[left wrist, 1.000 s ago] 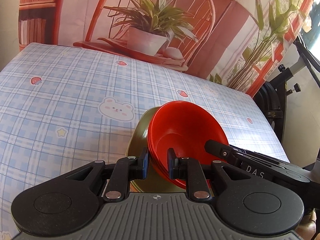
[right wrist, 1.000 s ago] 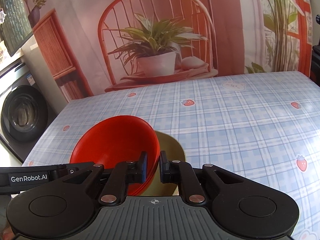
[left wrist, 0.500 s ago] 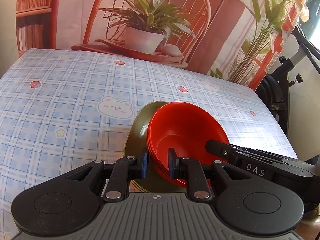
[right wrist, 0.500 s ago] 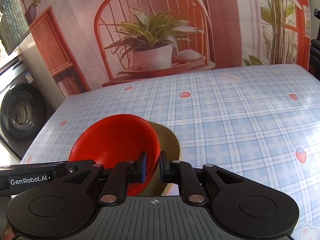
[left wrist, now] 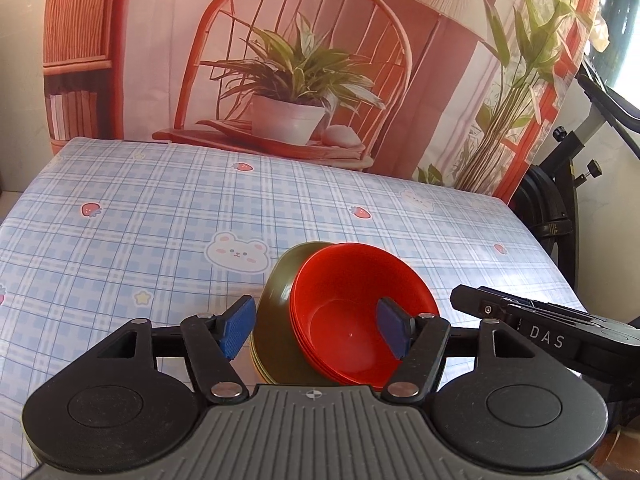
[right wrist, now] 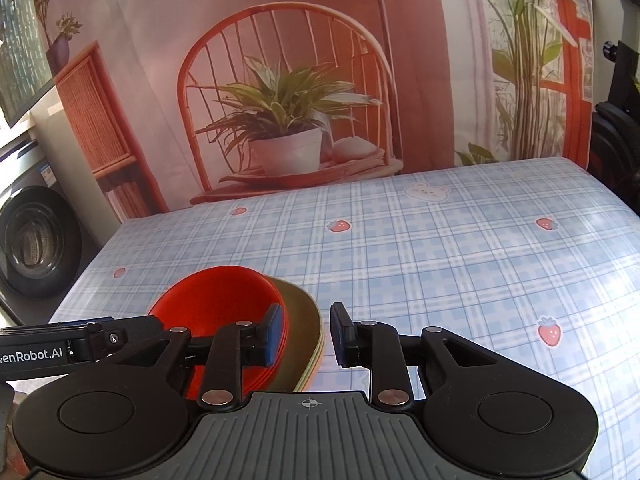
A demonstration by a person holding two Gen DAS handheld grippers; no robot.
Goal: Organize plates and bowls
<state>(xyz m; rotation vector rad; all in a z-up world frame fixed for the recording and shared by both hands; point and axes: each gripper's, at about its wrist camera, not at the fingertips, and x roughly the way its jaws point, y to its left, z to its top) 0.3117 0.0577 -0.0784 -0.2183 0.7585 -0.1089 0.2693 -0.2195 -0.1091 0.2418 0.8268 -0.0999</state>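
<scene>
Red bowls (left wrist: 352, 320), nested as a stack, sit inside olive-green plates (left wrist: 276, 320) at the near edge of the worktop (left wrist: 160, 216), which is covered by a blue plaid cloth printed with bears and strawberries. The left gripper (left wrist: 316, 330) has its jaws opening wide; the left rim of the stack lies between the blue pads (left wrist: 238, 326), which stand clear of it. The right gripper (right wrist: 306, 334) has its jaws opening by a smaller amount; the right rim of the bowls and plates lies between its pads (right wrist: 274, 334), and whether the left pad touches the bowls cannot be told. Behind the worktop hangs a printed backdrop (right wrist: 280, 80) showing a chair and potted plant. A washing machine (right wrist: 32, 236) stands at far left.
</scene>
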